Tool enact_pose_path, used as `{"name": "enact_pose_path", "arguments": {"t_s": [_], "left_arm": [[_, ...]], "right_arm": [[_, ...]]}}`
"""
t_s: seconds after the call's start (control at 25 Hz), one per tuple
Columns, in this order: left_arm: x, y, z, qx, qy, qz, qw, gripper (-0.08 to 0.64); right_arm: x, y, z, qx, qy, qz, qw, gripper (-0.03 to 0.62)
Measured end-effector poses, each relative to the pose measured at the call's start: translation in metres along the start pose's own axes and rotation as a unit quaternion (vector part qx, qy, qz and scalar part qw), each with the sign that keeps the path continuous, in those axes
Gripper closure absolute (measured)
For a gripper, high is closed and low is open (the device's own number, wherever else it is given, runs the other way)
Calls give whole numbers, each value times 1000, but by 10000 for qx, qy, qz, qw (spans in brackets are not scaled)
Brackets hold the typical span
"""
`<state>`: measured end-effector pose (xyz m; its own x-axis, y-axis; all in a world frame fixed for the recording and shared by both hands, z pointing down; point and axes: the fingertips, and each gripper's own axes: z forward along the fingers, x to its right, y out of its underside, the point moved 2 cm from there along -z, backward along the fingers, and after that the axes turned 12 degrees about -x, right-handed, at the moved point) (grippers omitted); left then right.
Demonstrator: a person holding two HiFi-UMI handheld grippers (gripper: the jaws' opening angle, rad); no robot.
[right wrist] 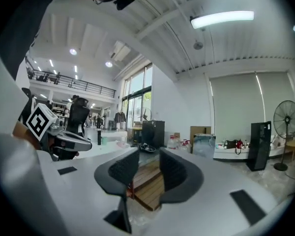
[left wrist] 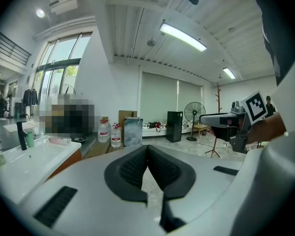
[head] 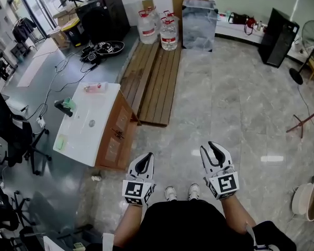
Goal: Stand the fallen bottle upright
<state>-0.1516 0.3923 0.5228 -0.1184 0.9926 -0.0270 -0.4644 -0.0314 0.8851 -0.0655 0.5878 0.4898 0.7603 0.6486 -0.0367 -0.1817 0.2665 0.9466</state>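
**A:** Where is the bottle?

**B:** The small clear plastic bottle with a pinkish label (head: 96,87) lies on its side at the far end of the white-topped table with brown wooden sides (head: 112,140), close to the far edge. It is too small to make out a cap.

**A:** Anything else on that top?

**B:** A dark upright object with a green part (head: 66,106) stands near the left edge. A flat pale green pad (head: 61,141) lies toward the near left corner. Both are apart from the bottle.

**A:** And the two claws?

**B:** Both are held in front of the person over the grey stone-tiled floor (head: 225,103), well short of the bottle. The left gripper (head: 144,160) is the one nearer the table's near corner. Its black pads meet at the tips, with nothing caught between them. The right gripper (head: 213,149) has its pads a narrow slit apart and grips nothing. Its own view shows only wooden planks through the gap.

**A:** What lies further out?

**B:** A long brown wooden slat platform (head: 154,82) lies on the floor just right of the table. Large clear water jugs with red caps (head: 168,34) stand at its far end, and a block wrapped in cloudy plastic (head: 199,19) stands beside them. The person's white shoes (head: 171,193) show between the grippers.
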Motion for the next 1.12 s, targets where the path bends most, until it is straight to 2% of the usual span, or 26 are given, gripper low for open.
{"name": "enact_pose_path", "arguments": {"t_s": [0.04,0.16,0.28,0.4,0.56,0.84,1.12], "left_arm": [[-4,-3,-3,61,-20,22,10000,543],[-14,-13,-14,267,-113,156,9995,543],[-26,-18,-21,356,-122,242,9990,543],[-37,-18,-23,357,-115,295,9989,543],[-56,-20,-17,326,-175,265,9990,543],[-100,-31,21,184,-397,64,9990,543],[-151,-67,75,120,-813,-106,9966,543]], "right_arm": [[-3,-5,1,115,-35,39,9999,412],[-10,-22,4,479,-24,128,9988,289],[-19,-35,10,705,73,-26,9975,100],[-27,-44,20,845,150,-246,9960,-1],[-32,-53,42,924,155,-365,9949,-8],[-16,-69,115,871,-127,-353,9955,-8],[16,-105,207,821,-517,-589,9935,-8]]}}
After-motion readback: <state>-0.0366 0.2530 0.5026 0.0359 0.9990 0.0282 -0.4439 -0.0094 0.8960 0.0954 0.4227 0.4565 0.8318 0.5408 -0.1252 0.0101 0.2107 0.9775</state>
